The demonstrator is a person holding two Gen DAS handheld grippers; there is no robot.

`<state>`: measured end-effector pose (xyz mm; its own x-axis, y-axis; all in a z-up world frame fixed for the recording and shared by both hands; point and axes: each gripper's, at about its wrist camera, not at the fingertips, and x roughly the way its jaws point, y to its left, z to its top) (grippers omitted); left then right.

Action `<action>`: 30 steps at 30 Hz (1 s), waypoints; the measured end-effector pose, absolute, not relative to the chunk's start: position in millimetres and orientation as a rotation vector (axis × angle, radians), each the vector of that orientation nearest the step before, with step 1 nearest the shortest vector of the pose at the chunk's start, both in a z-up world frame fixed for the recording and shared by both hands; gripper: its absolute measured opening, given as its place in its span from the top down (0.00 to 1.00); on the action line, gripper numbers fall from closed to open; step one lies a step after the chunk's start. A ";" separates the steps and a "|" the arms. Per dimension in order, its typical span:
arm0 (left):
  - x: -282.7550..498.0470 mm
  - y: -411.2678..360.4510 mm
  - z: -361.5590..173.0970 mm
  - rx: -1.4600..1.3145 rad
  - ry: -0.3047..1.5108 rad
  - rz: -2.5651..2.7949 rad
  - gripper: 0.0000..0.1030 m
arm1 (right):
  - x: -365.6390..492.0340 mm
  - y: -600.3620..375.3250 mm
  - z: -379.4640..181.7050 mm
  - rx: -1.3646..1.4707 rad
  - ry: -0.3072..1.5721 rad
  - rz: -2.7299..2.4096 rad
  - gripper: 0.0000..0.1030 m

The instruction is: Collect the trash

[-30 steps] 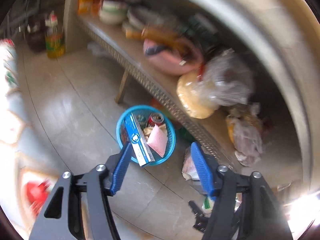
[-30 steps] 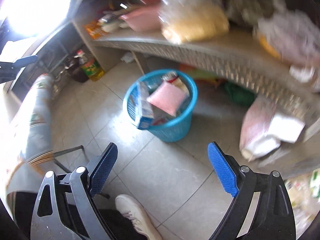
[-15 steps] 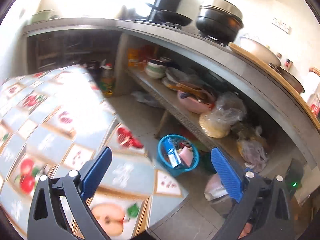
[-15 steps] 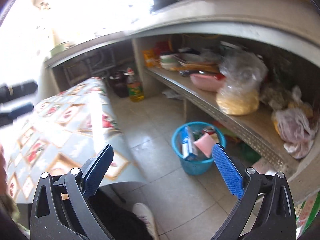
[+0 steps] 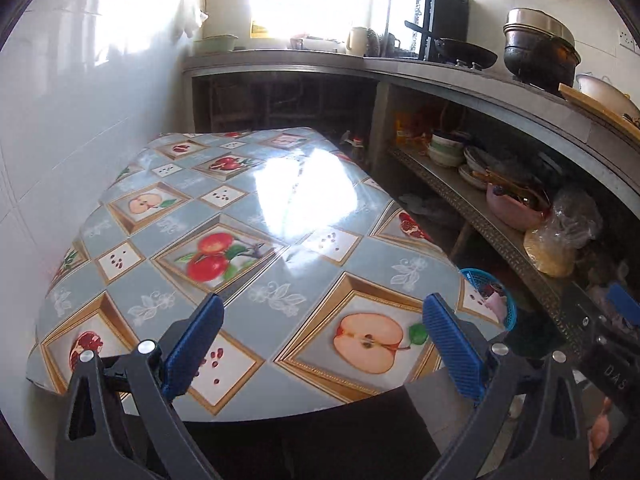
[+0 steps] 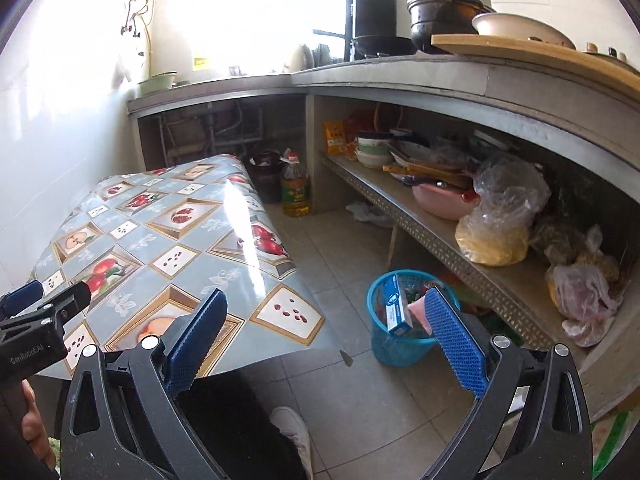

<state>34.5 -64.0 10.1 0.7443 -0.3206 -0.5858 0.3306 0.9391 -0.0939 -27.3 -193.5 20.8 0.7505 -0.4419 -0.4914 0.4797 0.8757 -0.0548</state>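
Hanging over the bench (image 5: 280, 216), the left gripper (image 5: 320, 336) has its jaws wide apart with nothing between them; the fruit-patterned cloth below it carries no loose items and a bright glare near its middle. In the right wrist view the same gripper (image 6: 24, 320) shows at the left edge, above the bench's (image 6: 132, 240) near end, with a hand (image 6: 36, 436) under it. To the right, the right gripper (image 6: 324, 328) is also spread wide and holds nothing; past its blue pads the floor (image 6: 332, 248) shows, and a white shoe (image 6: 294, 428) sits at the bottom. Beside the bench's far corner an oil bottle (image 6: 295, 190) stands on the floor. Further right, the blue bin (image 6: 394, 344) stands on the floor just in front of the shelf (image 6: 420, 224), with a blue box (image 6: 398, 310) upright in it and a pink packet (image 6: 420, 312) beside that. From the left wrist only the bin's (image 5: 484, 280) rim shows past the bench edge. On the shelf lie bowls (image 6: 374, 148), a pink basin (image 6: 444, 200), and tied plastic bags (image 6: 500, 216). Above, the counter (image 6: 400, 76) holds a black pot (image 6: 444, 20).
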 end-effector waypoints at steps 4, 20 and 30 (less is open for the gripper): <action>37.6 -56.0 16.4 -0.015 0.616 -0.315 0.05 | -28.3 -187.4 17.9 0.079 0.516 -0.474 0.08; 23.5 -79.9 -14.3 0.152 0.756 -0.217 0.05 | -38.5 -186.4 -10.0 -0.047 0.688 -0.515 0.08; 20.4 -74.7 -5.2 0.241 0.721 -0.130 0.05 | -44.3 -202.3 -14.2 0.028 0.692 -0.551 0.08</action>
